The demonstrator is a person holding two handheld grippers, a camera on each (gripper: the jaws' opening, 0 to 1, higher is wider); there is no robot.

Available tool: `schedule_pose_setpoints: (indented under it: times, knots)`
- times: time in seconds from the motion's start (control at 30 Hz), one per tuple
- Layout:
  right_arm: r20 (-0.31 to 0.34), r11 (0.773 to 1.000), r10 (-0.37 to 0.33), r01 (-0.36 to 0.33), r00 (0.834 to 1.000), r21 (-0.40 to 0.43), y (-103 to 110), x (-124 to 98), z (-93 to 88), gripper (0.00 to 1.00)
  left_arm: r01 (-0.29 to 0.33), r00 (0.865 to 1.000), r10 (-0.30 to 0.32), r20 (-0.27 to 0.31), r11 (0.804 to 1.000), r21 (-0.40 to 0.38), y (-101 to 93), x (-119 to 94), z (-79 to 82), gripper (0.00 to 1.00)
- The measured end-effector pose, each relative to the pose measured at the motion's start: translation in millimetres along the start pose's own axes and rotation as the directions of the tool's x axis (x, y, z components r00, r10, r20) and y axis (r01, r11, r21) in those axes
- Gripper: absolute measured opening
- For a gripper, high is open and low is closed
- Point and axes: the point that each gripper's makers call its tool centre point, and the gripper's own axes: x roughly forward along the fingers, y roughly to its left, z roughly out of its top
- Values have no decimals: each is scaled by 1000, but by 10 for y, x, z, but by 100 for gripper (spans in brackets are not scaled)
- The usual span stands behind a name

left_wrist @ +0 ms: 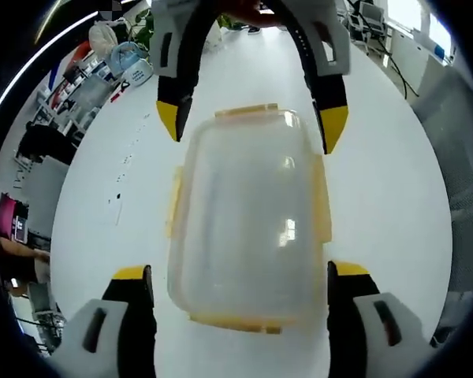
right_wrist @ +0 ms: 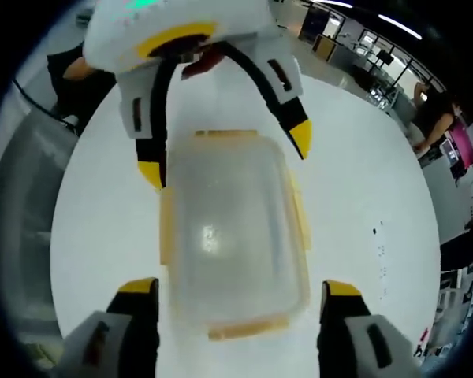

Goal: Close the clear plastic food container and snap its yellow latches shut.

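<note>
The clear plastic food container point(left_wrist: 248, 220) is seen flat on the white table point(left_wrist: 394, 181), lid point(right_wrist: 229, 228) laid on top; yellow latches point(left_wrist: 323, 206) are visible along all four edges and appear flared outward, so they are judged not yet snapped; whether the lid is fully seated cannot be told. The left gripper point(left_wrist: 240, 276) is held with jaws wide apart, straddling one short end of the container, nothing gripped; the right gripper point(right_wrist: 235, 295) is likewise spread at the opposite end, nothing gripped; each is seen facing the other across the box. For the step in hand, the lid is best pressed down squarely first; one latch should then be folded while the far end is steadied, since the light box is likely to slide.
</note>
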Motion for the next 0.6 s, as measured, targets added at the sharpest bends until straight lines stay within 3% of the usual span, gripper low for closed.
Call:
schedule_pose_setpoints:
  times: [0.2, 0.43, 0.6]
  knots:
    - [40, 998, -28, 25, 999, 63, 21, -50, -10, 92, -22, 999, 23, 22, 998, -55, -8, -68, -12, 95]
    - [89, 986, -61, 46, 994, 163, 58, -143, -25, 94, -25, 998, 34, 56, 989, -145, -77, -164, -43, 96]
    - [109, 980, -74, 52, 991, 194, 117, -210, -24, 94, -35, 997, 45, 58, 985, -168, -144, -224, -106, 95]
